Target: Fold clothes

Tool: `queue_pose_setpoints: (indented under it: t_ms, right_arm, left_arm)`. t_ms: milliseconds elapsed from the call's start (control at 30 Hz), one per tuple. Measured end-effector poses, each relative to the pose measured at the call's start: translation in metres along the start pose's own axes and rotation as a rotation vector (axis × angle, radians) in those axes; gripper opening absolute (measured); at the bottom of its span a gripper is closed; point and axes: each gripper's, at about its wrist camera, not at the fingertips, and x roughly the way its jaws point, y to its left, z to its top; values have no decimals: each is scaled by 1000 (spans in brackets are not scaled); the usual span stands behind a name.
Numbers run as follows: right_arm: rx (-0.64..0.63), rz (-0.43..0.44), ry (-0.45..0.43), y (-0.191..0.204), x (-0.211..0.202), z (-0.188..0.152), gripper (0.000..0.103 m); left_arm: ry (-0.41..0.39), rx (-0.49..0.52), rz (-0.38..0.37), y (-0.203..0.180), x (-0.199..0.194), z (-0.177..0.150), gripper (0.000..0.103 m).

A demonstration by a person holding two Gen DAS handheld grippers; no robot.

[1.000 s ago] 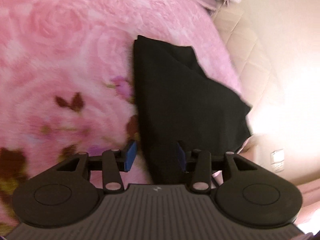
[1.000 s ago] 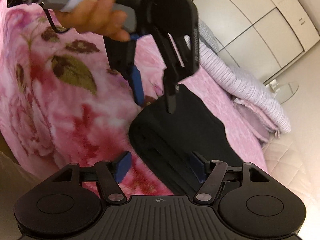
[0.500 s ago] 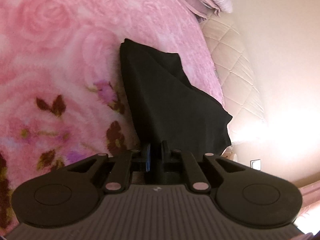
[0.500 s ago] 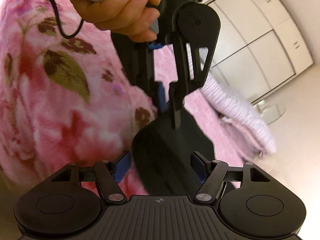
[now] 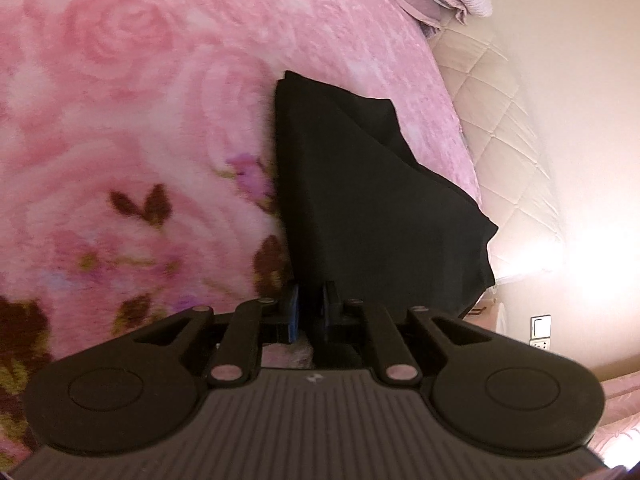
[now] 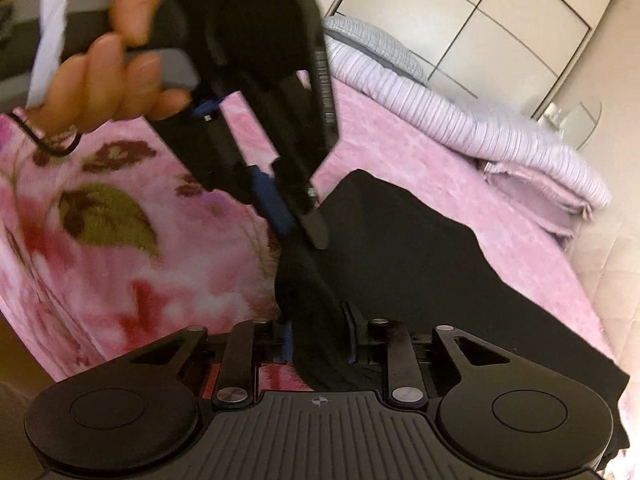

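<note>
Black fabric, the garment (image 5: 360, 200) to be folded, lies part-folded on the pink rose-patterned blanket (image 5: 140, 100) of the bed, its near edge raised. The left claw (image 5: 311, 312) is pressed together on that edge; the right claw (image 6: 318, 340), whose jaws have just been closing, pinches a bunched fold just beside it. In the right wrist view a hand (image 6: 104, 64) works the left tool. The step in hand appears to be gripping two corners for the next fold. To do it well, take all layers evenly, keep the edge taut between the claws, and lift both together so nothing slips.
</note>
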Motion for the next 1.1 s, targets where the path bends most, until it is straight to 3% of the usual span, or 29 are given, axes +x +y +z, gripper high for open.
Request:
queue_pose_setpoints:
  t_ms: [233, 367, 567, 667, 767, 833, 967, 1100]
  right_arm:
    - [15, 2, 15, -19, 7, 3, 23]
    - [19, 0, 16, 6, -12, -6, 23]
    - [29, -2, 17, 10, -13, -7, 23]
    - [40, 0, 19, 10, -14, -6, 23]
    - [53, 2, 17, 9, -14, -7, 23]
    - [85, 9, 11, 6, -14, -7, 23]
    - [278, 50, -25, -21, -22, -4, 14]
    - [635, 88, -122, -77, -44, -13, 12]
  left_arm:
    - [-6, -3, 4, 2, 2, -2, 7]
    - [-5, -1, 8, 0, 2, -1, 7]
    - [-5, 9, 11, 1, -2, -1, 7]
    - [-51, 57, 29, 1, -14, -6, 8]
    - [-158, 171, 110, -4, -35, -14, 21]
    - [-187, 247, 185, -7, -45, -18, 24]
    - [-163, 296, 213, -9, -45, -18, 24]
    - [-161, 348, 195, -23, -32, -16, 24]
